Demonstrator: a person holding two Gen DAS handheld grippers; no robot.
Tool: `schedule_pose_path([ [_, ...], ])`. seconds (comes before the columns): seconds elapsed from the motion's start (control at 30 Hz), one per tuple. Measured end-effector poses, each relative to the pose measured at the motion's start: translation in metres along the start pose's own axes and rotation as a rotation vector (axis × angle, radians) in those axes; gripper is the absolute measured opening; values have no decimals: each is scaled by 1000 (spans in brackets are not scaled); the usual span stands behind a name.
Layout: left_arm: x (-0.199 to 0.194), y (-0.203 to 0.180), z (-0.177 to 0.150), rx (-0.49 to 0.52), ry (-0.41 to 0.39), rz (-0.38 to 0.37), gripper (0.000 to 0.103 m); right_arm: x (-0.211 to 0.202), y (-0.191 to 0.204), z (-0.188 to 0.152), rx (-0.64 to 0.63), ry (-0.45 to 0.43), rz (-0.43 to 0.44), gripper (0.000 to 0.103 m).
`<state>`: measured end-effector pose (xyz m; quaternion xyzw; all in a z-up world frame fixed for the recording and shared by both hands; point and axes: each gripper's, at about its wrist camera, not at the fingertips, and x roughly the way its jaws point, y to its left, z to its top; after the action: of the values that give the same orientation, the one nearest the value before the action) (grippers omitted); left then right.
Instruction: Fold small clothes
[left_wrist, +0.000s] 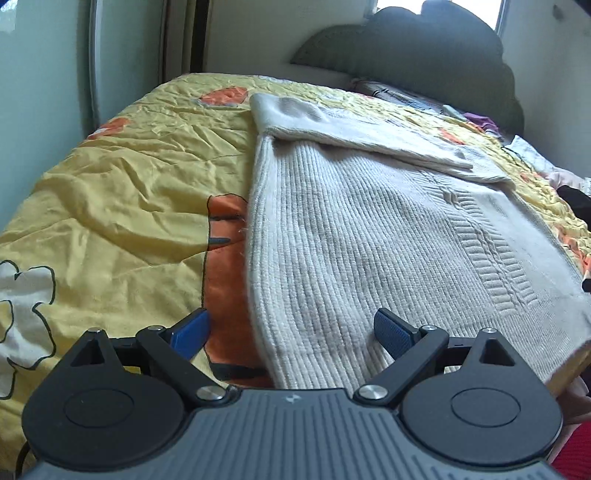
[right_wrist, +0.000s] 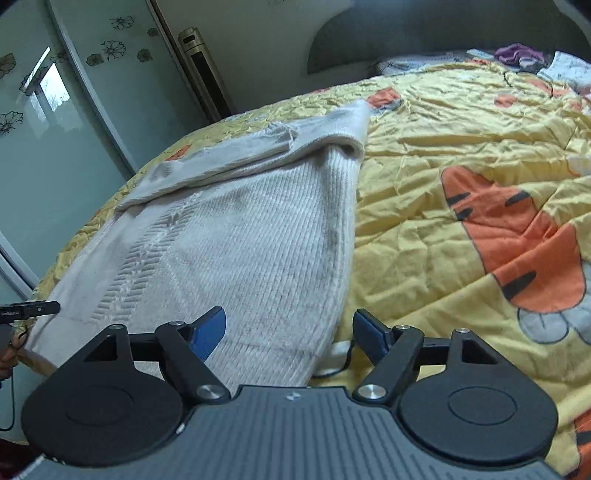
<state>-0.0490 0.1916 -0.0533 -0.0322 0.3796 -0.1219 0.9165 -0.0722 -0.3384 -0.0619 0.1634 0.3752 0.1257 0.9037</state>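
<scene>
Bed (left_wrist: 110, 177), yellow tiger-print quilt, carries all. Cream ribbed sweater (left_wrist: 369, 240) lies flat near bed's front edge, sleeves folded across top. Judged soft, limp, stretchy, thick knit; will sag, so pinch hem corners. Left gripper (left_wrist: 291, 332) jaws apart over left hem. Right gripper (right_wrist: 290, 330) jaws apart over right hem.

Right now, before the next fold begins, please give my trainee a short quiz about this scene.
1. True or false: the left hand-held gripper is shut on the sweater.
2. What lies folded across the sweater's far end? A) sleeve B) towel C) sock
3. Fill in: the sweater lies on a yellow ____.

Key: 1 false, both hand-held grippers are open, the right hand-held gripper too; 2 A; 3 quilt.
</scene>
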Motion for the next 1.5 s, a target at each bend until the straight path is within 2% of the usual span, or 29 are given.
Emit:
schedule_pose_path([
  [0.17, 1, 1, -1, -6, 7, -42, 99, -2, 7, -12, 22, 37, 115, 78],
  [0.3, 0, -7, 2, -13, 31, -101, 99, 0, 6, -15, 107, 32, 186, 64],
  [0.43, 4, -20, 3, 20, 42, -133, 99, 12, 10, -19, 173, 47, 284, 56],
  [0.53, 5, -22, 3, 11, 45, -133, 99, 19, 18, -20, 166, 46, 292, 52],
  [0.63, 4, -16, 4, -26, 47, -154, 99, 21, 20, -20, 161, 58, 282, 38],
  [0.7, 2, -16, 3, -30, 42, -141, 91, 22, 18, -20, 152, 74, 265, 18],
  [0.73, 1, -17, 3, -20, 41, -128, 87, 21, 18, -21, 143, 85, 262, 17],
  [0.8, -2, -19, 2, -3, 39, -103, 66, 20, 19, -23, 119, 93, 268, 16],
  [0.83, -4, -17, 1, -3, 38, -87, 60, 19, 21, -24, 106, 96, 267, 16],
  [0.9, -6, -12, 1, -28, 37, -74, 35, 18, 22, -24, 90, 97, 263, 15],
  [1.0, -7, -2, 3, -96, 43, -86, 23, 18, 21, -22, 89, 98, 269, 15],
  [1.1, -12, -4, 5, -105, 22, -79, 17, 18, 24, -19, 74, 97, 255, 13],
  [1.3, -31, -30, 19, -42, -96, -89, 16, 20, 36, -9, -1, 90, 209, 13],
  [1.37, -36, -35, 27, -51, -131, -102, 10, 14, 40, -4, -43, 61, 238, 13],
  [1.5, -37, -39, 41, -95, -175, -138, 10, 4, 45, 12, -73, 18, 281, 13],
])
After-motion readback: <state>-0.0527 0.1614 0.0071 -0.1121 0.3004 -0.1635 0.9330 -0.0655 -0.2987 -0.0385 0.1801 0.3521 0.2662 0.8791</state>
